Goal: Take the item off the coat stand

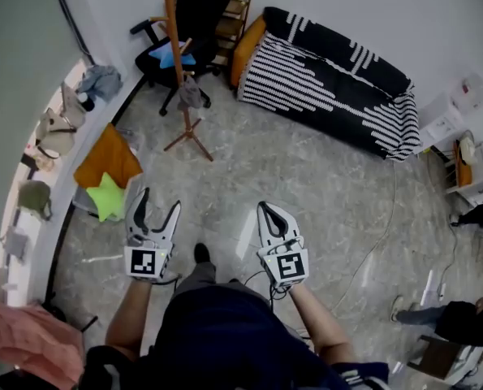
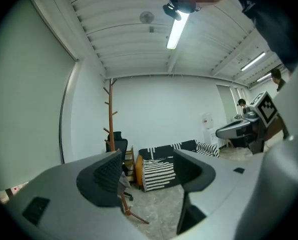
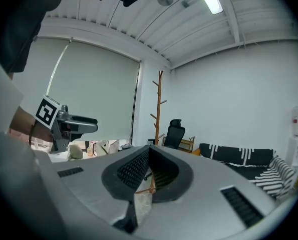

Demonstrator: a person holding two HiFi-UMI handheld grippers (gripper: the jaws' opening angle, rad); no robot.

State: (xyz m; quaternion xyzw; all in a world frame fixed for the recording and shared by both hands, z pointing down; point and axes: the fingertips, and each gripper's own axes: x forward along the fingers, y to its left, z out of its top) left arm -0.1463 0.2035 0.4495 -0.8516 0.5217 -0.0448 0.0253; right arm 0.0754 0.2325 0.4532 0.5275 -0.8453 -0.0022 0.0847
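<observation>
The wooden coat stand (image 1: 175,39) rises at the far side of the room, in front of a black office chair. A grey item (image 1: 191,93) hangs low on its pole, above the splayed feet. Both grippers are held near my body, well short of the stand. My left gripper (image 1: 160,199) is open with nothing between its jaws. My right gripper (image 1: 269,208) is shut and holds nothing. In the left gripper view the coat stand (image 2: 110,119) shows beyond the spread left gripper (image 2: 149,176). The right gripper (image 3: 147,160) points at the coat stand (image 3: 159,104), its jaws pressed together.
A black office chair (image 1: 188,19) stands behind the stand, a striped sofa (image 1: 330,80) to its right. An orange cloth (image 1: 107,157) and a green star cushion (image 1: 105,196) lie at the left by the window ledge. A cable (image 1: 375,238) runs over the floor; shelves (image 1: 468,169) are at the right.
</observation>
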